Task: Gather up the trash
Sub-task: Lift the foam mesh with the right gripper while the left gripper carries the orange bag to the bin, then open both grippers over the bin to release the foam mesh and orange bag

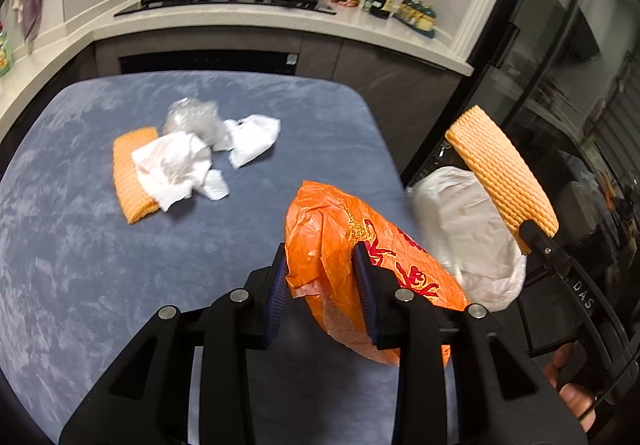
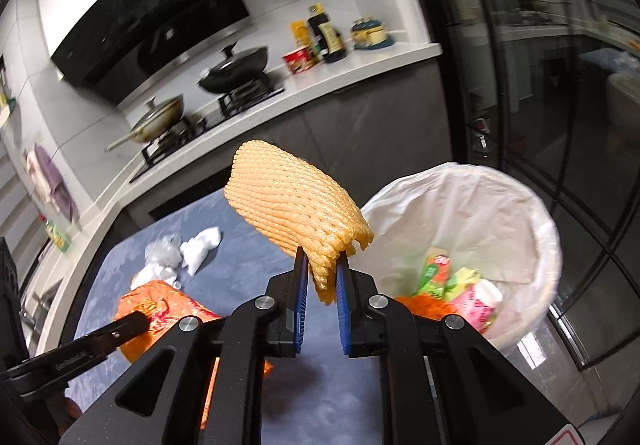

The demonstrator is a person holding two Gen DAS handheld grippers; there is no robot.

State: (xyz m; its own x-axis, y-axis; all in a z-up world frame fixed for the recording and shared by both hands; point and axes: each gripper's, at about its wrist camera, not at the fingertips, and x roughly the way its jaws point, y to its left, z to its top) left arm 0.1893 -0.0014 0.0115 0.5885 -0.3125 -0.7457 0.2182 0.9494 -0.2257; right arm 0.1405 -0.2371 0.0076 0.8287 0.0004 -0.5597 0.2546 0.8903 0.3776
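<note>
My left gripper (image 1: 320, 265) is shut on a crumpled orange plastic bag (image 1: 328, 221) with red print, held above the blue table's right edge; the bag also shows in the right wrist view (image 2: 160, 305). My right gripper (image 2: 322, 265) is shut on an orange foam net sleeve (image 2: 292, 201), held up beside the bin; the sleeve shows in the left wrist view (image 1: 500, 173) too. The white-lined trash bin (image 2: 460, 213) stands right of the table with several wrappers inside. On the table lie a second foam net (image 1: 128, 177), crumpled white tissues (image 1: 180, 169) and a clear plastic wad (image 1: 192, 117).
The blue table (image 1: 80, 265) fills the left. Behind it runs a kitchen counter (image 1: 240, 21) with a stove, two pans, and bottles. A dark glass door (image 1: 560, 65) stands at the right, behind the bin (image 1: 460, 229).
</note>
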